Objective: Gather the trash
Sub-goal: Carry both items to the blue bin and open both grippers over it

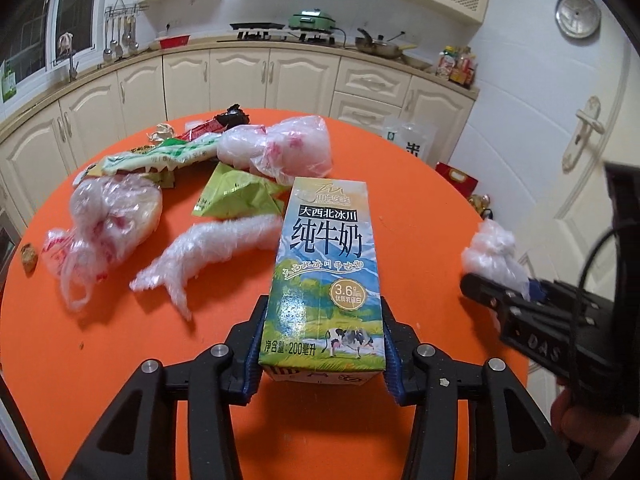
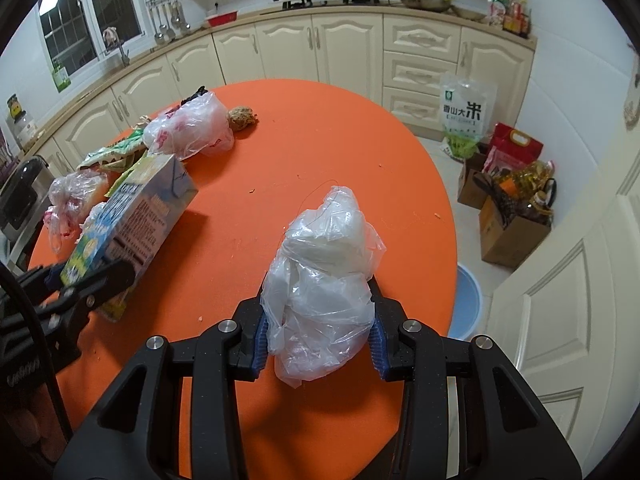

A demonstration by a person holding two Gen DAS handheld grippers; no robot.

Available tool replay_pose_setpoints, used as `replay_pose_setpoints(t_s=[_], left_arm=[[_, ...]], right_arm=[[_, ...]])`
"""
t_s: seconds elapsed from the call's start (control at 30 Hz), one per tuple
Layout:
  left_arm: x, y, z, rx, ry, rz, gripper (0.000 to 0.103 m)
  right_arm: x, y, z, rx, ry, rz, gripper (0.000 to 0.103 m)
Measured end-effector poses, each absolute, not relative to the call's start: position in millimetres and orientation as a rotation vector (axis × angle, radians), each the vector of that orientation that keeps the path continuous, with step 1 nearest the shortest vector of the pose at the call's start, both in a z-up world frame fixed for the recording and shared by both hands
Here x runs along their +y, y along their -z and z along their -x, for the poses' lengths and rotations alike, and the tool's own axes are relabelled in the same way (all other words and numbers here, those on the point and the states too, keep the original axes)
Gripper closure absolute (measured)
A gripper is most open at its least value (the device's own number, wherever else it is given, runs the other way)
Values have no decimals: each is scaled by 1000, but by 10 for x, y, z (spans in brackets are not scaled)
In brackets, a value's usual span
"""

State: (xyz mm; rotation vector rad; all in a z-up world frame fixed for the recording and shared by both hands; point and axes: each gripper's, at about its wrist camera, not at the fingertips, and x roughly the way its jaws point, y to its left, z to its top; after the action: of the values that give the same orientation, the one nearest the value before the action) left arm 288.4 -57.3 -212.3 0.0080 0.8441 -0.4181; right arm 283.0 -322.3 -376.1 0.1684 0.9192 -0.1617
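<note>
While my left gripper (image 1: 324,344) clamps the milk carton (image 1: 326,276) low on the orange table (image 1: 120,360) and my right gripper (image 2: 318,338) holds a plastic bag (image 2: 324,280), I judge the pickup done, so next I need a bin for both

The milk carton (image 1: 324,276) hides its own base and the fingers' (image 1: 394,364) pads.

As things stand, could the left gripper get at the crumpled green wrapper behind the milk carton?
Probably not yet. The left gripper is shut on the milk carton, which stands directly between it and the green wrapper. Nothing else blocks the way; it would need to drop the carton first.
</note>
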Motion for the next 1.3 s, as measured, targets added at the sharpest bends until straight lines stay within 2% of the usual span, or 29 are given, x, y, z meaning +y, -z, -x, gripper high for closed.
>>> replay_pose_setpoints(t_s=[0.13,0.4,0.7,1.03,1.3], left_arm=[[-547,2120,-2736,850,405,-2,59],[-834,1709,-2584,754,432,-25,59],[-1665,1421,-2671,695,572,-66,59],[-3038,1743,-3261,794,736,-89,59],[-3963,2590,-4003,989,716,-169,59]], right_arm=[[-3243,3759,-2799,917,151,-179,66],[-3387,3535,-2710,850,133,-209,66],[-4186,3172,-2511,733,187,-300,66],[-5791,3387,-2379,733,349,-440,66],[-6640,4376,-2708,883,330,-565,66]])
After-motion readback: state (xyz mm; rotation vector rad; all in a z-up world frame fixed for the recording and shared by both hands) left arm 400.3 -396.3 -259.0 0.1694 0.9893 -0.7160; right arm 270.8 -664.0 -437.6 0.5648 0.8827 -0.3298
